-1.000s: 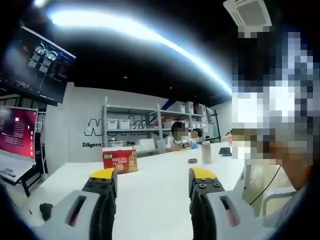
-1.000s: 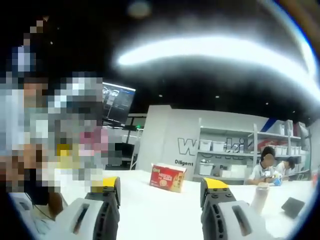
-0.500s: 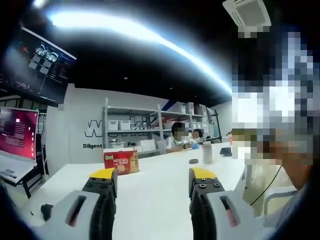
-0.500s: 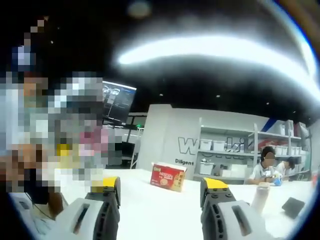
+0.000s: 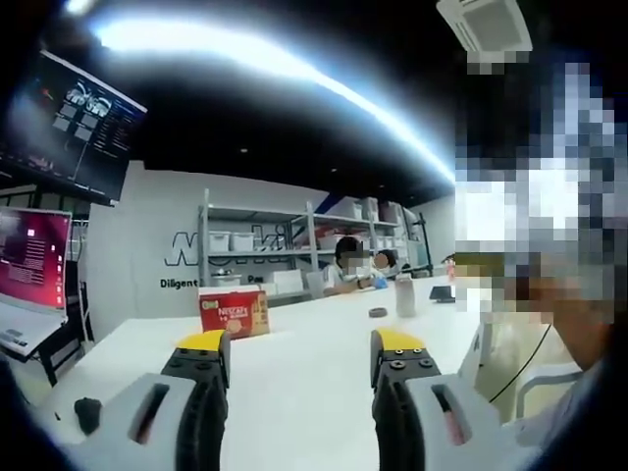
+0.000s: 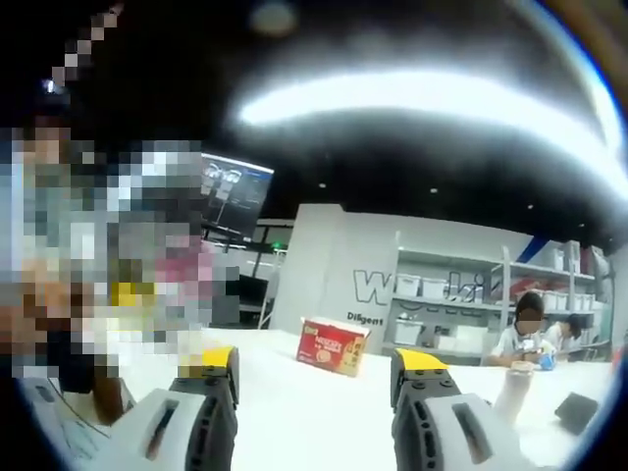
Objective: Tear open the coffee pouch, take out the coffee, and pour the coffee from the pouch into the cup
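The left gripper (image 5: 299,358) is held level above the table (image 5: 294,392) with its yellow-tipped jaws spread wide and nothing between them; the right gripper (image 6: 314,378) is likewise released and bare. Ahead of the left gripper, a little to the left of its left jaw, a red box (image 5: 234,313) stands on the white top; from the right gripper it sits ahead, between the two jaws and well beyond them. Farther off and to the right of the left gripper stand a cup (image 5: 404,295), a small dark disc (image 5: 378,313) and a dark flat object (image 5: 442,292). Beyond that are shelves (image 5: 285,250) and seated people. The pouch itself cannot be made out; I judge it is probably inside the box. Both grippers are high and well apart from the box, so a blind reach could push the light box away or tip it, and a sweep to the right could knock the cup over.
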